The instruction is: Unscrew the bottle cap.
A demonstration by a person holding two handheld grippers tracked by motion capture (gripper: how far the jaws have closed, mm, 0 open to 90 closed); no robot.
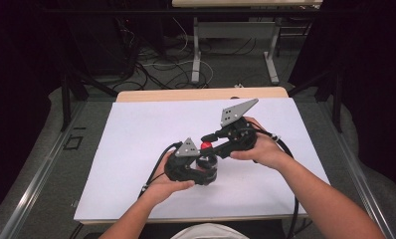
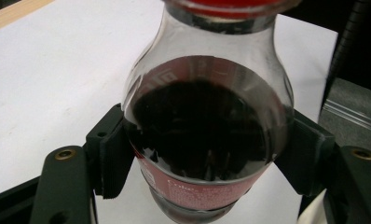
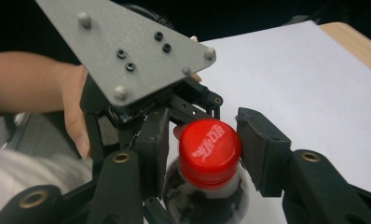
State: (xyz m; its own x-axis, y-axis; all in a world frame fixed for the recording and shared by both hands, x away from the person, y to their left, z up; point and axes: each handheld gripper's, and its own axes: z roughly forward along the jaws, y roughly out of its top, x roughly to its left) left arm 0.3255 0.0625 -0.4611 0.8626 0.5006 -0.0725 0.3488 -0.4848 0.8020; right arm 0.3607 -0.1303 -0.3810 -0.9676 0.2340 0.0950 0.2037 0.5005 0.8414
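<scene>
In the high view, the left gripper [image 1: 206, 167] and right gripper [image 1: 212, 142] met at a cola bottle [image 1: 206, 158] near the white table's [image 1: 136, 129] centre. In the left gripper view, both pads clamped the bottle's dark body. In the right gripper view, the jaws straddled the red cap [image 3: 207, 149], one pad touching, the other slightly apart.

Your left gripper [image 1: 202, 167] covers most of the bottle [image 2: 207, 135] in the high view. The red cap [image 3: 207, 153] is cut off by the top edge of the left gripper view. Label print is blurred, unreadable. Whether your right gripper [image 3: 203, 149] pads touch the cap: cannot tell.
</scene>
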